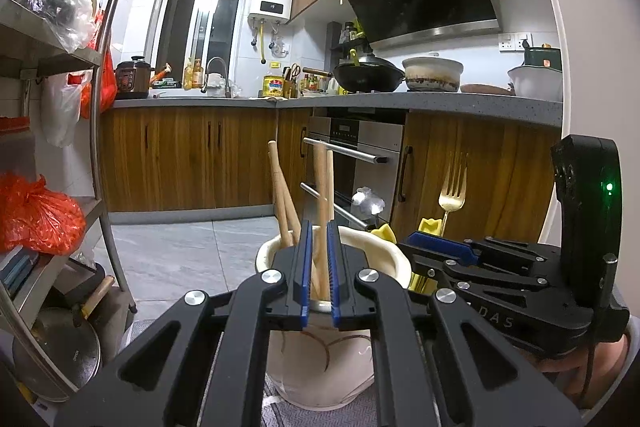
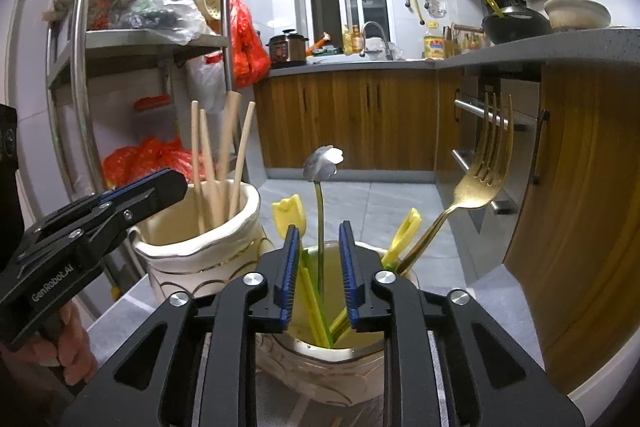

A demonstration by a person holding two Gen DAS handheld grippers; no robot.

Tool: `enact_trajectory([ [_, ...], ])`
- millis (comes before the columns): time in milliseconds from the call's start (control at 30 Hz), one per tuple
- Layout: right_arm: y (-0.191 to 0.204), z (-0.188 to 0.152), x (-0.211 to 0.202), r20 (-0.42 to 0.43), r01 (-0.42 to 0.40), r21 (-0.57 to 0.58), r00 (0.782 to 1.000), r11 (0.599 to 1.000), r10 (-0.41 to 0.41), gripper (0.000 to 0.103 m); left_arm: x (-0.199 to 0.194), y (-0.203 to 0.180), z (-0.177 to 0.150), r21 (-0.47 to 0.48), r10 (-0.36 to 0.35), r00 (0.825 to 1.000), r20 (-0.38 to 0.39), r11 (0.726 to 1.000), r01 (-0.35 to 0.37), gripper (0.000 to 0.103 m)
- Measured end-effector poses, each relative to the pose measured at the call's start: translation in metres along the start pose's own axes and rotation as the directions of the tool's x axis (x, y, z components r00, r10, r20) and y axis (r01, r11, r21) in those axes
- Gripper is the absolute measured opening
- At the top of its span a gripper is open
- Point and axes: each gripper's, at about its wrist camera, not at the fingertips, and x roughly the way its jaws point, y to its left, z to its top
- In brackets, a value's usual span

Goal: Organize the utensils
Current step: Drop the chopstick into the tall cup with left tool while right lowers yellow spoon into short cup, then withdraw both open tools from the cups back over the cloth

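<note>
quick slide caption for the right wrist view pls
Right tool open above a ceramic holder of gold fork, flower-topped spoon and yellow utensils; chopsticks fill the neighbouring holder.

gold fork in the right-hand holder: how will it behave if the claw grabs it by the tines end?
The gold fork looks like polished metal, so probably stiff and somewhat slippery between the pads. It leans loosely against the holder rim, so a nudge would likely swing or rattle it. The flat neck probably offers the steadiest pinch.

Both the left tool and the right tool are black linkage frames with silver screws and blue ribbed pads (white "GenRobot.AI" lettering on one, a green light on the other).
</note>
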Motion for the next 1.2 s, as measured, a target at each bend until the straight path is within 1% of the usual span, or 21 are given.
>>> enact_trajectory([
  [33, 0.0, 0.0, -0.001, 0.004, -0.002, 0.001, 1.0, 1.0, 0.002, 0.03, 0.0, 0.0, 0.0, 0.0, 0.0, 1.0, 0.0, 1.0, 0.0, 0.008],
  [100, -0.001, 0.0, -0.002, 0.011, -0.002, 0.003, 1.0, 1.0, 0.002, 0.031, -0.001, -0.001, 0.0, -0.002, 0.0, 1.0, 0.0, 1.0, 0.0, 0.011],
  [167, -0.001, 0.001, -0.004, 0.02, -0.006, 0.009, 1.0, 1.0, 0.006, 0.036, -0.001, -0.001, 0.0, -0.001, 0.005, 1.0, 0.004, 1.0, -0.005, 0.021],
  [200, -0.002, 0.001, -0.006, 0.025, -0.009, 0.013, 1.0, 1.0, 0.008, 0.038, -0.002, 0.0, 0.0, -0.003, 0.004, 1.0, 0.008, 1.0, -0.004, 0.024],
  [233, -0.003, 0.002, -0.007, 0.031, -0.009, 0.018, 0.999, 1.0, 0.008, 0.042, -0.002, 0.0, 0.0, -0.005, 0.004, 1.0, 0.011, 1.0, -0.004, 0.029],
  [267, -0.003, 0.003, -0.008, 0.036, -0.008, 0.023, 0.999, 1.0, 0.007, 0.045, -0.004, 0.001, 0.0, -0.01, 0.005, 1.0, 0.018, 1.0, -0.005, 0.034],
  [300, -0.004, 0.004, -0.009, 0.039, -0.01, 0.027, 0.999, 1.0, 0.009, 0.047, -0.004, 0.002, 0.0, -0.013, 0.007, 1.0, 0.023, 1.0, -0.006, 0.038],
  [367, -0.005, 0.005, -0.012, 0.05, -0.013, 0.038, 0.999, 0.999, 0.011, 0.056, -0.006, 0.004, 0.0, -0.02, 0.007, 0.999, 0.033, 1.0, -0.006, 0.045],
  [400, -0.006, 0.005, -0.013, 0.053, -0.016, 0.04, 0.999, 0.999, 0.013, 0.059, -0.007, 0.004, 0.0, -0.023, 0.009, 0.999, 0.038, 1.0, -0.008, 0.048],
  [433, -0.006, 0.006, -0.015, 0.058, -0.017, 0.042, 0.998, 0.999, 0.014, 0.063, -0.008, 0.005, 0.0, -0.026, 0.01, 0.999, 0.043, 1.0, -0.009, 0.056],
  [467, -0.006, 0.007, -0.016, 0.062, -0.016, 0.041, 0.998, 0.999, 0.013, 0.067, -0.009, 0.006, 0.0, -0.029, 0.009, 0.999, 0.048, 1.0, -0.008, 0.061],
  [500, -0.007, 0.008, -0.019, 0.067, -0.014, 0.041, 0.998, 0.999, 0.011, 0.07, -0.011, 0.006, 0.001, -0.031, 0.009, 0.998, 0.054, 0.999, -0.008, 0.062],
  [533, -0.007, 0.009, -0.021, 0.069, -0.014, 0.04, 0.998, 0.999, 0.011, 0.075, -0.012, 0.006, 0.001, -0.034, 0.011, 0.998, 0.062, 0.999, -0.009, 0.066],
  [567, -0.007, 0.01, -0.023, 0.07, -0.012, 0.04, 0.997, 0.999, 0.009, 0.078, -0.014, 0.007, 0.002, -0.037, 0.014, 0.998, 0.067, 0.999, -0.011, 0.071],
  [633, -0.007, 0.011, -0.028, 0.073, -0.008, 0.041, 0.997, 0.999, 0.005, 0.08, -0.018, 0.007, 0.004, -0.048, 0.019, 0.996, 0.082, 0.999, -0.015, 0.078],
  [700, -0.008, 0.013, -0.035, 0.082, -0.004, 0.044, 0.997, 0.999, 0.001, 0.086, -0.024, 0.008, 0.008, -0.06, 0.026, 0.995, 0.1, 0.998, -0.02, 0.082],
  [733, -0.009, 0.015, -0.04, 0.092, -0.001, 0.045, 0.996, 0.999, -0.003, 0.091, -0.028, 0.008, 0.009, -0.061, 0.034, 0.993, 0.111, 0.998, -0.028, 0.089],
  [767, -0.01, 0.017, -0.045, 0.1, 0.0, 0.048, 0.995, 0.999, -0.004, 0.093, -0.032, 0.008, 0.012, -0.062, 0.046, 0.992, 0.121, 0.997, -0.038, 0.093],
  [900, -0.014, 0.021, -0.065, 0.139, 0.009, 0.064, 0.99, 0.998, -0.017, 0.097, -0.051, 0.003, 0.019, -0.055, 0.062, 0.987, 0.146, 0.997, -0.054, 0.097],
  [1067, -0.017, 0.025, -0.088, 0.179, 0.007, 0.099, 0.984, 0.995, -0.025, 0.098, -0.076, -0.004, 0.025, -0.051, 0.059, 0.986, 0.153, 0.997, -0.052, 0.097],
  [1200, -0.017, 0.018, -0.102, 0.185, 0.005, 0.102, 0.982, 0.995, -0.024, 0.098, -0.098, -0.012, 0.026, -0.031, 0.046, 0.986, 0.159, 0.999, -0.041, 0.097],
])
